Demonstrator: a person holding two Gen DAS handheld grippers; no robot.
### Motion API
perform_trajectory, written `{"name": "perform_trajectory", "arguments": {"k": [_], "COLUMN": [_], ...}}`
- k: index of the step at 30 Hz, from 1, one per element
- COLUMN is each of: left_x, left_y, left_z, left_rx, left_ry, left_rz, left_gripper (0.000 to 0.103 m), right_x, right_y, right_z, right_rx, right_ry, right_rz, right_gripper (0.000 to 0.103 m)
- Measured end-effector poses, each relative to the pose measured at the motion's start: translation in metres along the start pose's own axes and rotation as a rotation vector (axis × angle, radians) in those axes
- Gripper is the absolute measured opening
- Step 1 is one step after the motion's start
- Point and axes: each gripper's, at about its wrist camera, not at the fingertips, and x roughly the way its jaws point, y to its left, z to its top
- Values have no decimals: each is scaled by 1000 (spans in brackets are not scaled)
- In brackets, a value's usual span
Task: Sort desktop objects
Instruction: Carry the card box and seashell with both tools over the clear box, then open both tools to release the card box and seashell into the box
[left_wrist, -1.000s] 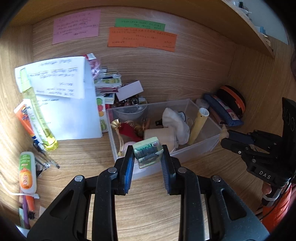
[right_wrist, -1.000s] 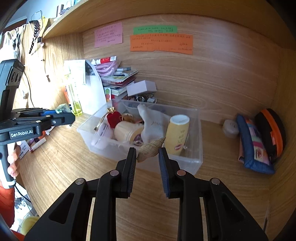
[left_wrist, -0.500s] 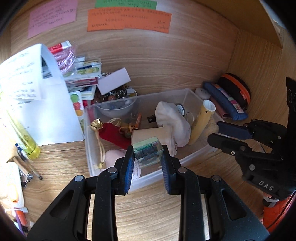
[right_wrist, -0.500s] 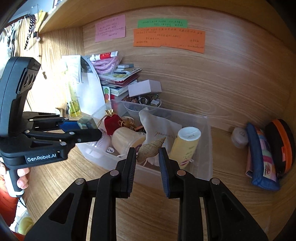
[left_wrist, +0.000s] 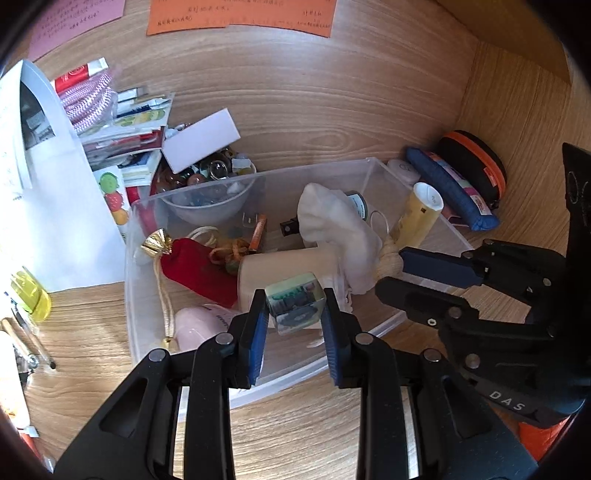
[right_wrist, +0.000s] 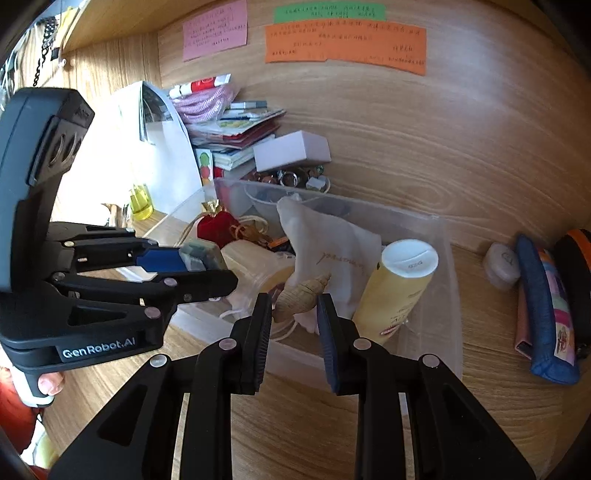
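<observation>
Clear cube (left_wrist: 295, 308) clamped in left gripper (left_wrist: 295, 325), seashell (right_wrist: 303, 297) seemingly pinched in right gripper (right_wrist: 294, 325)

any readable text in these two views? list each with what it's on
"GenRobot.AI": body of the left claw.
"DAS": body of the right claw.
Handwriting on the pink note, green note and orange note: too small.
Print on the yellow tube and white pouch: blurred.

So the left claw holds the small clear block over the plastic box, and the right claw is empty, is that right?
Not quite. The left claw does hold the clear block over the plastic box, but the right claw is not empty: it grips a seashell, as the right wrist view shows.
</observation>
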Motion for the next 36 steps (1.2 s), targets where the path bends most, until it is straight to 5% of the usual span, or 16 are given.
{"name": "perform_trajectory", "arguments": {"k": [16, 22, 31, 36], "left_x": [-1, -5, -21, -39], "left_y": [2, -3, -6, -8], "left_z": [-4, -5, 0, -2], "left_rx": [-17, -1, 7, 20], "left_ry": [-18, -41, -98, -152], "left_rz": [-32, 7, 85, 149], "left_gripper": [33, 47, 59, 77], "right_x": [0, -8, -29, -36], "right_y": [-3, -1, -2, 0], "right_z": [-2, -3, 0, 1], "right_rx": [-1, -1, -8, -24], "right_ry": [-30, -65, -154, -162], "right_rz": [-29, -33, -34, -80], "right_gripper": [31, 33, 50, 68]}}
